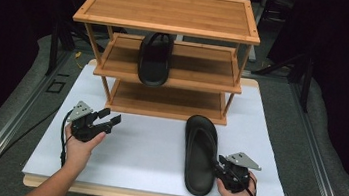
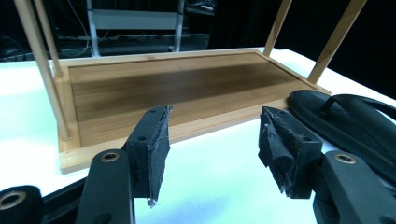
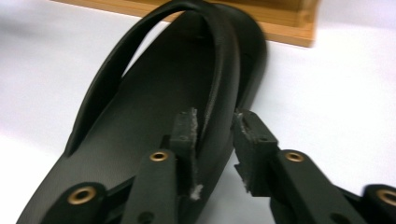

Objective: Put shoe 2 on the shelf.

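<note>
The black sandal [image 1: 200, 154] lies flat on the white table top [image 1: 146, 150], sole down, just in front of the bamboo rack [image 1: 170, 12]. Its long axis runs from my near edge toward the rack, toe end at the bottom shelf [image 2: 177, 88].

My right gripper [image 1: 219, 165] is beside the sandal's heel on its right. In the right gripper view its jaws straddle the sandal's raised outer edge, one jaw over the footbed, one outside. They are nearly closed on that edge; I cannot tell whether the pads press it yet.

My left gripper [image 1: 112, 119] hovers well apart, left of the sandal, jaws spread and empty, pointing toward the rack's bottom shelf. The right hand is clearly the nearer one, so I judge it will lift.

The rack has three shelves. The middle shelf [image 1: 191, 65] holds a matching sandal [image 1: 154, 58], toe toward me, overhanging the front edge. The top and bottom shelves carry nothing.
</note>
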